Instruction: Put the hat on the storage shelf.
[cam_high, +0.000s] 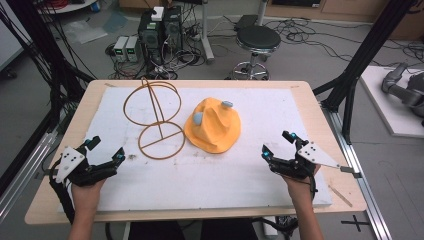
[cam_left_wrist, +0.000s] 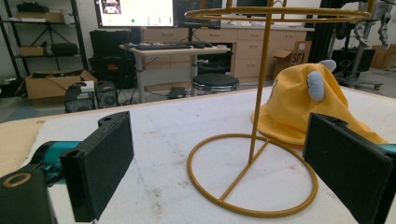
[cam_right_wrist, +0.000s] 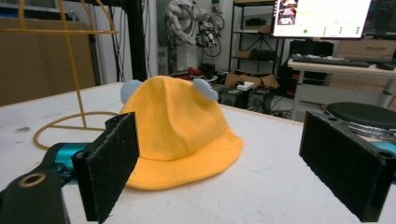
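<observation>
The yellow hat (cam_high: 214, 126) lies on the white mat (cam_high: 215, 175) near centre, just beside the wire hat stand (cam_high: 155, 120) at its nine o'clock. The left gripper (cam_high: 106, 150) at eight o'clock and right gripper (cam_high: 276, 144) at four o'clock both have jaws apart, empty. Apparently nothing is begun: the hat is not on the stand.

The wire stand's (cam_left_wrist: 254, 140) top hoop is cut off by the upper edge.
</observation>
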